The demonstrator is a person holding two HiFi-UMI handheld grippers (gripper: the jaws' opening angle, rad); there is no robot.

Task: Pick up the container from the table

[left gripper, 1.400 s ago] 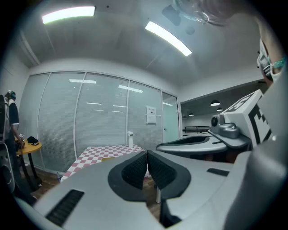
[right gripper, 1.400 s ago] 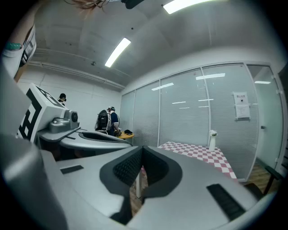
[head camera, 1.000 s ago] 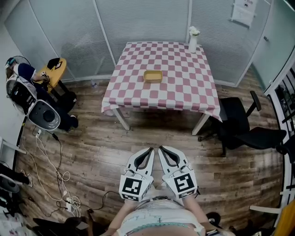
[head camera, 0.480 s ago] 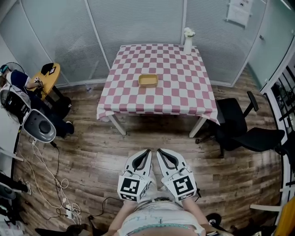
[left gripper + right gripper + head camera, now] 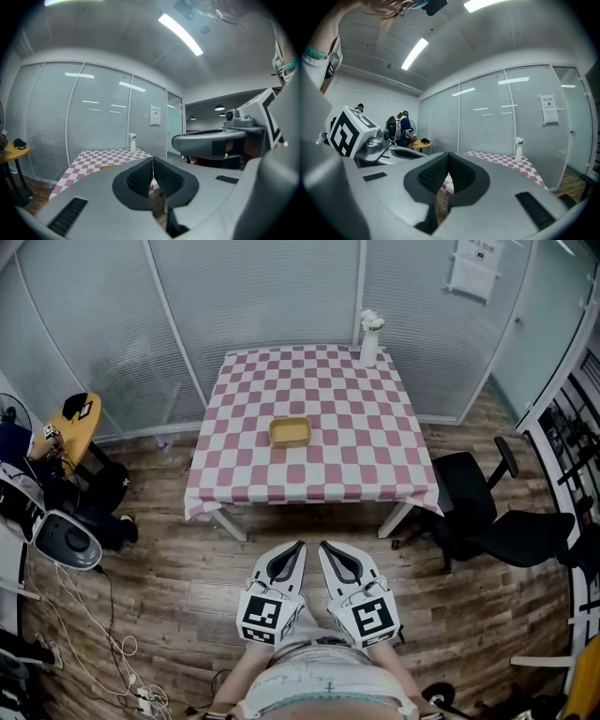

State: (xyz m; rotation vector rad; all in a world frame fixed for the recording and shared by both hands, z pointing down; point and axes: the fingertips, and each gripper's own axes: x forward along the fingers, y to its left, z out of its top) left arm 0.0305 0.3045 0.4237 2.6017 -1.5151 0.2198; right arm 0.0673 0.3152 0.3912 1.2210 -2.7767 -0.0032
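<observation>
The left gripper [image 5: 296, 549] is fully closed and holds nothing. The right gripper [image 5: 324, 549], just beside it at 3 o'clock, is also closed and empty. The yellow container [image 5: 290, 431] lies on the checkered table [image 5: 356, 437], at 12 o'clock from both grippers, well apart.

Office: frosted glass partitions [image 5: 262, 296], swivel chair [image 5: 469, 495].

Wood-plank floor [image 5: 169, 568]; frosted glass partition walls [image 5: 272, 296] on the far side — checkered-cloth table [image 5: 356, 456] before them, black office chair [image 5: 469, 493] at right, ceiling strip light [image 5: 180, 27] overhead.
</observation>
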